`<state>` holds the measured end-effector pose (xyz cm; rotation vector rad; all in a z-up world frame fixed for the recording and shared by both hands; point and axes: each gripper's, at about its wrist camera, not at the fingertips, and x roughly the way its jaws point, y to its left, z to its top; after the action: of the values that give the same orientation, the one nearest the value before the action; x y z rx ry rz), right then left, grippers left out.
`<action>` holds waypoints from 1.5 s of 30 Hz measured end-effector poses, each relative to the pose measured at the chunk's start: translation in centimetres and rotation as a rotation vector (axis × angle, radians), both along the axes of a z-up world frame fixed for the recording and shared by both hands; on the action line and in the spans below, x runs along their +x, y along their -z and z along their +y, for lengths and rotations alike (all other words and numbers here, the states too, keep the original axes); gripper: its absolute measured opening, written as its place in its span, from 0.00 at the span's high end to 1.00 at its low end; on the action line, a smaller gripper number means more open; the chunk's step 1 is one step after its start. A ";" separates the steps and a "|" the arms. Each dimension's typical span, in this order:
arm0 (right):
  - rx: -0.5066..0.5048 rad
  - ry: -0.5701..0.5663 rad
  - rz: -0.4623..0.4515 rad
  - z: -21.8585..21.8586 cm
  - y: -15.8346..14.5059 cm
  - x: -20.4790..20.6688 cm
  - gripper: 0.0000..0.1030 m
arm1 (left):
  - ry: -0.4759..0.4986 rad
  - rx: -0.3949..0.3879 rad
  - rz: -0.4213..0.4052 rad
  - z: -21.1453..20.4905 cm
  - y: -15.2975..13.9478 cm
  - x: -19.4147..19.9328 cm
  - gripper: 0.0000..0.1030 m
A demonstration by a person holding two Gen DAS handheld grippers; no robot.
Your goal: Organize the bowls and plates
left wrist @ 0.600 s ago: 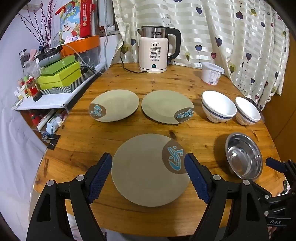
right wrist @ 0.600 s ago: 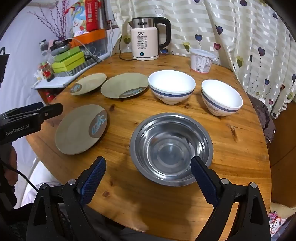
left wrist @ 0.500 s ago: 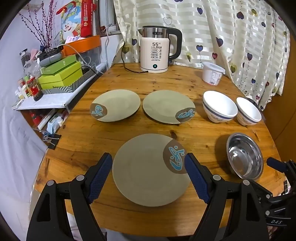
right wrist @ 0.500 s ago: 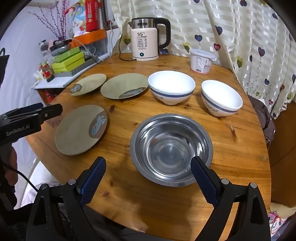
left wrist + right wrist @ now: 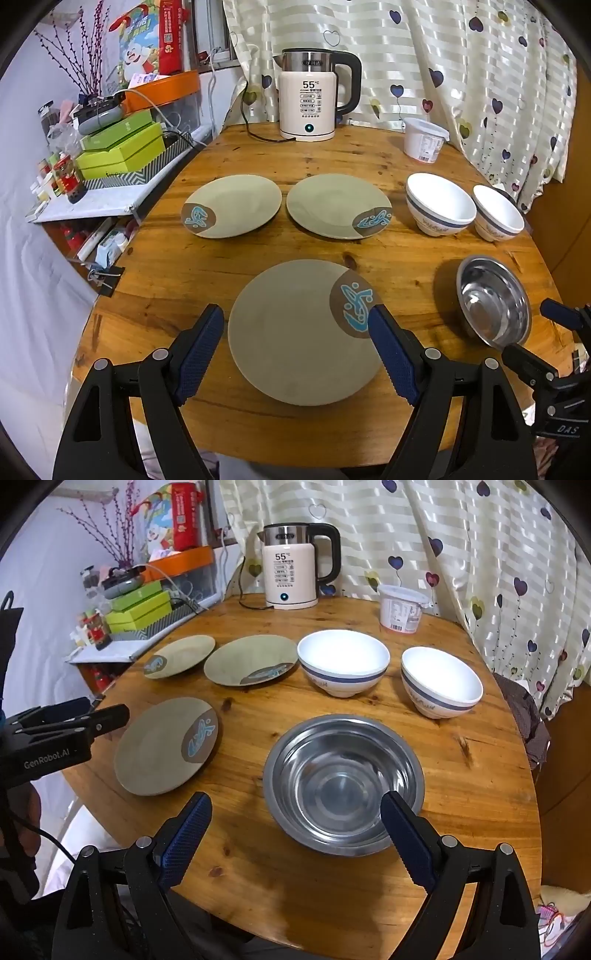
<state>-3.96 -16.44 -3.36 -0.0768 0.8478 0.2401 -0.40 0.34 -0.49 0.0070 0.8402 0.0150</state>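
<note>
Three grey-green plates with blue fish marks lie on the round wooden table (image 5: 399, 254): a near plate (image 5: 295, 332) (image 5: 162, 749), a far left plate (image 5: 232, 205) (image 5: 181, 655) and a far middle plate (image 5: 336, 205) (image 5: 251, 659). Two white bowls (image 5: 439, 208) (image 5: 496, 212) stand at the right, also in the right wrist view (image 5: 343, 661) (image 5: 441, 681). A steel bowl (image 5: 343, 782) (image 5: 493, 301) sits near the front right. My left gripper (image 5: 295, 332) is open above the near plate. My right gripper (image 5: 295, 819) is open over the steel bowl's near rim.
A kettle (image 5: 314, 96) with its cord and a white tub (image 5: 424, 140) stand at the table's back. A cluttered shelf with green boxes (image 5: 122, 147) is left of the table. A curtain (image 5: 461, 66) hangs behind. A wooden cabinet (image 5: 565, 775) is at the right.
</note>
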 end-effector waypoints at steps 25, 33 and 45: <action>0.015 -0.007 0.003 0.1 -0.2 0.1 0.10 | 0.010 -0.034 0.003 1.0 1.3 -0.1 0.22; 0.017 -0.010 0.002 0.1 -0.1 0.1 0.10 | 0.012 -0.036 0.004 1.1 1.4 -0.1 0.22; 0.017 -0.009 0.003 0.1 -0.1 0.2 0.10 | 0.009 -0.035 0.003 1.0 1.4 -0.1 0.22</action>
<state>-3.76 -16.34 -3.31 -0.0638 0.8483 0.2557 -0.45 1.33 -1.90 -0.0223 0.8435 -0.0087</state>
